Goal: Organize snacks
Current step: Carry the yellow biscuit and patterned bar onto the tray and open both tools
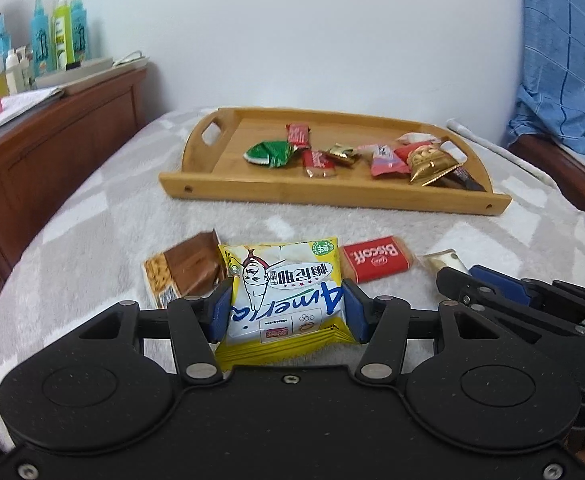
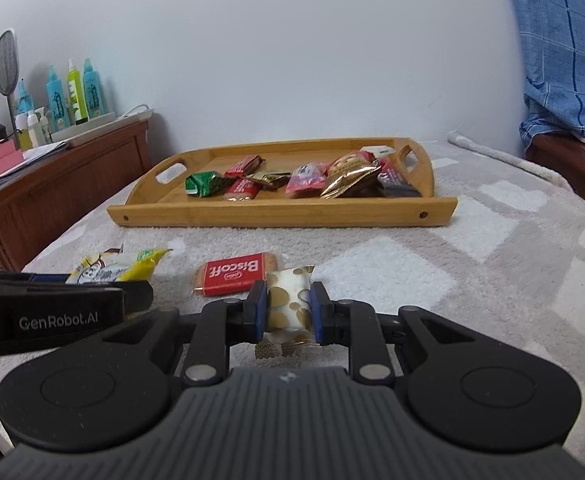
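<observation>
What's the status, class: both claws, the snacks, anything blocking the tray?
Left claw shut on yellow packet. Right claw shut on gold-dotted packet. Biscoff left on blanket. Path to tray open.

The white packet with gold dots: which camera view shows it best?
The right wrist view shows it best: the white packet with gold dots sits centred and close, pinched between the blue pads of the right hand-held gripper. The left wrist view shows only its far end, at the right, mostly hidden behind that gripper.
</observation>
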